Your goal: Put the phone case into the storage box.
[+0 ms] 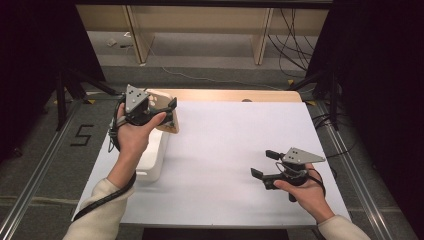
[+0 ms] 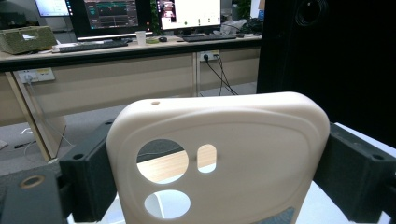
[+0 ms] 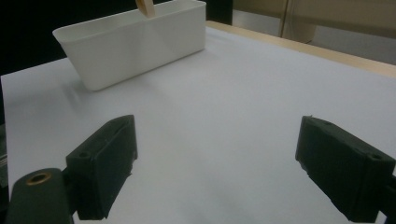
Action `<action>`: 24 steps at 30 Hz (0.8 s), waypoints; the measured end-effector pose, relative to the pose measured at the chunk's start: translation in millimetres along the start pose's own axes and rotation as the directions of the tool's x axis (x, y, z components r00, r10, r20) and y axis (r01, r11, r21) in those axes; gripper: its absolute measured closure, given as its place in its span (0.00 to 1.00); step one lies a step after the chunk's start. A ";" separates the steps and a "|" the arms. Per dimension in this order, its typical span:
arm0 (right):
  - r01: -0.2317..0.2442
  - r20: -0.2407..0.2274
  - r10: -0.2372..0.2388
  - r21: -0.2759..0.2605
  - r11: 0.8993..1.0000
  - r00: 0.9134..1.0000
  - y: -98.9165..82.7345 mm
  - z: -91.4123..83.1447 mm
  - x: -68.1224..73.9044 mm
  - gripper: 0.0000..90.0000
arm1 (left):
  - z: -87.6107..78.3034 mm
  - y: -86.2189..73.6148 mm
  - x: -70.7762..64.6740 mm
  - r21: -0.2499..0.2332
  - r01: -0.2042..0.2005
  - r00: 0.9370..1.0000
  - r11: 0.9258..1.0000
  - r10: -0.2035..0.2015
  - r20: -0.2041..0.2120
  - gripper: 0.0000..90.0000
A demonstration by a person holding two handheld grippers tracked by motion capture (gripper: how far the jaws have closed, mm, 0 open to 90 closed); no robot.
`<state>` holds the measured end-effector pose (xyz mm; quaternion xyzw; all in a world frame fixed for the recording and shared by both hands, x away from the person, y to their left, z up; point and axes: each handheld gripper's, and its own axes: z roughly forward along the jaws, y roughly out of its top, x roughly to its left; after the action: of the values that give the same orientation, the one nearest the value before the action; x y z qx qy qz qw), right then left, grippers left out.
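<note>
You have a white sheet [image 1: 225,150] covering the bench [image 1: 225,95] — bare wood shows along its far edge. Beyond, a desk carries monitors [image 2: 112,16] and a keyboard [image 2: 88,45] — cables [image 1: 295,40] trail on the floor.

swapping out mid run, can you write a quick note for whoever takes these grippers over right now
Left gripper: shut on the cream phone case, held up above the white bin at the table's left edge.
Right gripper: open, holding nothing, low over the white table cover.
Done: case picked up.
Left: probably lower the case into the bin and let go; that is only a guess.

Matt cream phone case [image 2: 243,154], smooth white plastic bin [image 3: 135,46]
</note>
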<state>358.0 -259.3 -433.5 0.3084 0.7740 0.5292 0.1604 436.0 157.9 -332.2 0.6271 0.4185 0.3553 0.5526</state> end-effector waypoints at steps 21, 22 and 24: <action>0.000 -0.005 0.000 0.000 1.000 1.000 -0.1 0.1 0.3 0.16 | -1.2 0.1 7.2 0.000 0.006 1.000 1.000 -0.006 -0.022 0.12; 0.000 -0.005 0.000 0.000 1.000 1.000 -0.1 0.2 0.2 0.16 | -1.3 0.3 7.5 -0.001 0.008 1.000 1.000 -0.008 -0.023 0.12; -0.001 -0.006 0.001 0.000 1.000 1.000 -0.2 0.4 0.1 0.16 | -1.6 0.4 8.5 -0.001 0.008 1.000 1.000 -0.008 -0.025 0.12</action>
<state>358.0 -259.0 -433.8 0.3073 0.7743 0.5302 0.1579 437.9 166.4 -331.6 0.6207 0.4278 0.3610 0.5490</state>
